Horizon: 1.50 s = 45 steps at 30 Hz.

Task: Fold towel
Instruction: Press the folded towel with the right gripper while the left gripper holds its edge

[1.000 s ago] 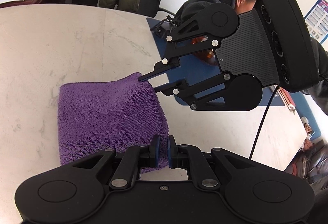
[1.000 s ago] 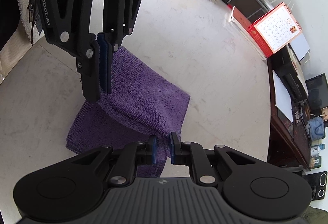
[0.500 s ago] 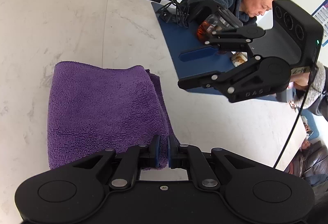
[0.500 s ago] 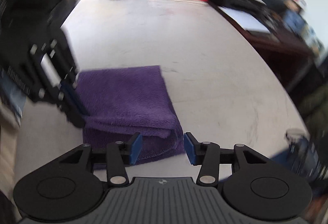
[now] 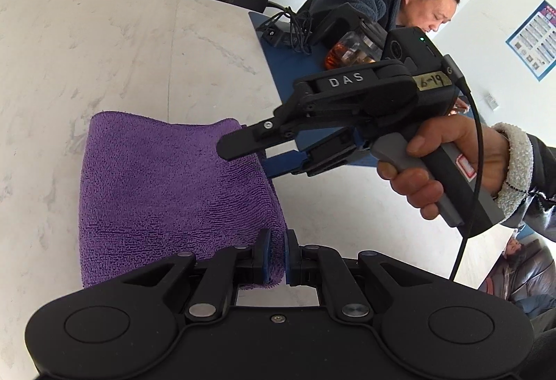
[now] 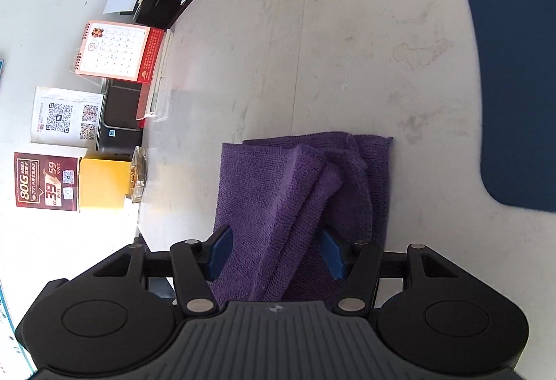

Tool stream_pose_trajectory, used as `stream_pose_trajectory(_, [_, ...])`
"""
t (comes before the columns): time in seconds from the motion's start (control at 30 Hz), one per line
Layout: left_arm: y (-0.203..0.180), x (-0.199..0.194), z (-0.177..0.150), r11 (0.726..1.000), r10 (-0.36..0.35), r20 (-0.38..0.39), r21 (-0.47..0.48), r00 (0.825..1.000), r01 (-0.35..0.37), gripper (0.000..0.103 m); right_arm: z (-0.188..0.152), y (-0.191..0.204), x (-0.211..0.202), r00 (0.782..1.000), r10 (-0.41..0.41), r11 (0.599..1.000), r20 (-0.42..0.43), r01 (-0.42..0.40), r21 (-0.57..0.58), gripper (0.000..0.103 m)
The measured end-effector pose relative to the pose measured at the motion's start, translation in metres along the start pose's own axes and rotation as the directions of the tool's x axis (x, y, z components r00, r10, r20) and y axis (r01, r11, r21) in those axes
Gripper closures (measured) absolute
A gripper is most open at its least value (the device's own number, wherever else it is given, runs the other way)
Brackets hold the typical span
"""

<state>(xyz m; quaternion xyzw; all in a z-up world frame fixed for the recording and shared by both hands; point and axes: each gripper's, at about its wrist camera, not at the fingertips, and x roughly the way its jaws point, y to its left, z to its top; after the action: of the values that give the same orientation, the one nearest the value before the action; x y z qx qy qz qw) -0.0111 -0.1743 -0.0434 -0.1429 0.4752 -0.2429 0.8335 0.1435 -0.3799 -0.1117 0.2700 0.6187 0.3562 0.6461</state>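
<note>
Bench (image 5: 104, 60): pale marble-look top, rounded far edge, a blue mat (image 6: 514, 67) at 1 side. Risk here is low friction; a tug on the cloth may slide the whole stack across it instead of creasing it.

Towel (image 5: 166, 192): purple terry, already folded into a thick rectangle, lying flat near the middle of the bench, well clear of the edges. In the right wrist view the top layers bunch into a loose diagonal ridge (image 6: 323, 185) and the ends do not line up. If it is pressed or folded again as it lies, that ridge likely sets in as a lump.

Left gripper (image 5: 274, 255): fingers pressed together, pinching the near corner of the towel. Judgement: any lift or pull from this 1 corner alone could peel the top layer back and undo the fold.

Right gripper (image 5: 264, 155): fingers spread, straddling the far end of the towel, 1 above and 1 beside its edge; nothing is gripped. If they close here they may catch only some layers, or drag the stack askew against the left pinch.

Small items along the far bench edge, a calendar (image 6: 118, 49) and a yellow box (image 6: 102, 183), sit well apart; no snag risk.
</note>
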Motion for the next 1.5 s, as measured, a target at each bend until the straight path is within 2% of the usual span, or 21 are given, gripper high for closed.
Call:
stream_pose_trajectory(0.03, [0.000, 0.001, 0.000, 1.000, -0.002, 0.000, 0.000, 1.000, 0.002, 0.099, 0.003, 0.001, 0.003, 1.000, 0.000, 1.000, 0.004, 0.000, -0.007, 0.053])
stream_pose_trajectory(0.07, [0.000, 0.002, 0.001, 1.000, -0.003, -0.001, -0.001, 1.000, 0.003, 0.099, 0.006, 0.001, 0.007, 1.000, 0.000, 1.000, 0.005, 0.000, -0.009, 0.064])
stream_pose_trajectory(0.2, [0.001, 0.004, 0.001, 1.000, -0.006, -0.006, -0.001, 1.000, 0.006, 0.099, 0.009, 0.004, 0.008, 0.999, -0.027, 0.997, 0.024, 0.029, -0.074, 0.087])
stream_pose_trajectory(0.27, [0.002, 0.003, 0.001, 1.000, -0.013, -0.003, -0.004, 1.000, 0.013, 0.099, 0.010, 0.011, 0.007, 0.999, -0.040, 0.992, 0.033, 0.044, -0.115, 0.090])
stream_pose_trajectory(0.3, [0.003, 0.001, 0.001, 1.000, -0.018, 0.000, -0.007, 1.000, 0.018, 0.099, 0.010, 0.015, 0.006, 0.998, -0.044, 0.989, 0.038, 0.049, -0.140, 0.094])
stream_pose_trajectory(0.4, [0.006, -0.005, 0.004, 0.999, -0.038, 0.017, -0.025, 0.999, 0.039, 0.099, 0.008, 0.029, 0.003, 0.998, -0.031, 0.980, 0.050, 0.040, -0.196, 0.094])
stream_pose_trajectory(0.73, [-0.004, -0.042, 0.020, 0.992, -0.127, 0.098, -0.004, 0.987, 0.128, 0.099, 0.007, 0.057, -0.025, 0.994, 0.050, 0.973, 0.099, -0.026, -0.230, 0.094])
stream_pose_trajectory(1.03, [-0.012, -0.009, 0.025, 0.983, -0.184, 0.029, -0.008, 0.982, 0.185, 0.099, 0.002, 0.032, -0.033, 0.990, -0.042, 0.975, 0.131, 0.070, -0.212, 0.094])
stream_pose_trajectory(1.17, [-0.012, 0.010, 0.024, 0.984, -0.176, -0.019, -0.006, 0.984, 0.176, 0.099, 0.001, 0.026, -0.029, 0.989, -0.081, 0.966, 0.125, 0.109, -0.234, 0.094])
stream_pose_trajectory(1.33, [-0.013, 0.031, 0.020, 0.988, -0.151, -0.063, 0.004, 0.987, 0.152, 0.099, -0.004, 0.027, -0.018, 0.981, -0.156, 0.929, 0.120, 0.187, -0.318, 0.094])
stream_pose_trajectory(1.5, [-0.014, 0.042, 0.017, 0.990, -0.140, -0.086, 0.012, 0.986, 0.141, 0.099, -0.008, 0.032, -0.013, 0.973, -0.198, 0.896, 0.122, 0.230, -0.379, 0.094])
